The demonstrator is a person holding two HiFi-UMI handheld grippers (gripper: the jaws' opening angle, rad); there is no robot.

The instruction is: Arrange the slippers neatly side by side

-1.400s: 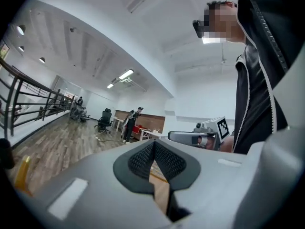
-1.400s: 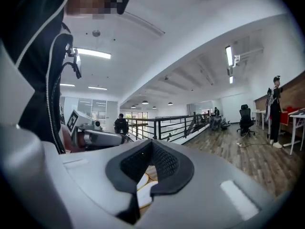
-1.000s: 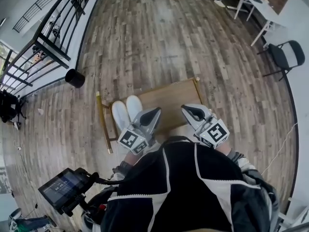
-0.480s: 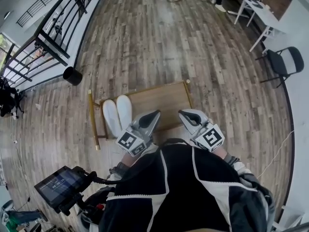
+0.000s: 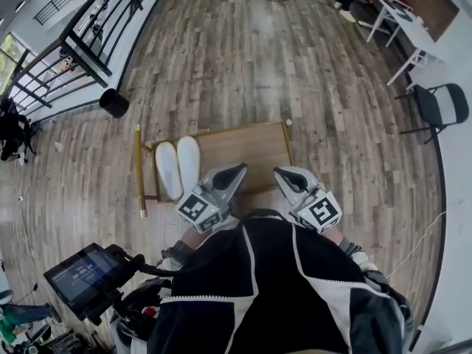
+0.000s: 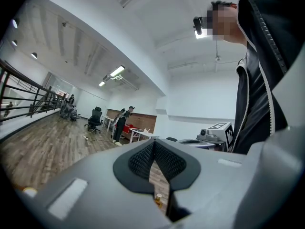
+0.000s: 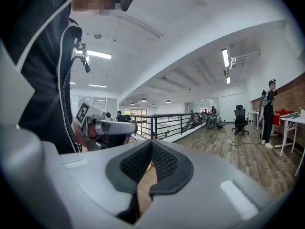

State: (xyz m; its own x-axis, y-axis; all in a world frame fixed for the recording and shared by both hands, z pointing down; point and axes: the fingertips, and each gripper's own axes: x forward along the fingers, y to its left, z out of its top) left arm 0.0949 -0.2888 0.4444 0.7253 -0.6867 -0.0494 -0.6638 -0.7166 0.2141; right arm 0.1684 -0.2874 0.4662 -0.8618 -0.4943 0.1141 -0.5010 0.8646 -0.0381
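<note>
Two white slippers (image 5: 178,167) lie side by side, soles touching along their length, at the left end of a low wooden table (image 5: 251,147). My left gripper (image 5: 234,174) is shut and empty, held close to my chest just right of the slippers. My right gripper (image 5: 285,177) is shut and empty too, over the table's near edge. In the left gripper view the left gripper (image 6: 153,149) points out across the room, and the right gripper (image 7: 151,149) in its own view does the same; neither view shows the slippers.
A black bin (image 5: 113,102) stands on the wood floor by a black railing (image 5: 70,46) at the left. A black chair (image 5: 435,105) and a white table (image 5: 404,26) are at the far right. A small screen (image 5: 80,273) sits by my left hip.
The view has shifted, so the table and slippers now sit a little further left and higher. Both grippers stay shut, held near my chest.
</note>
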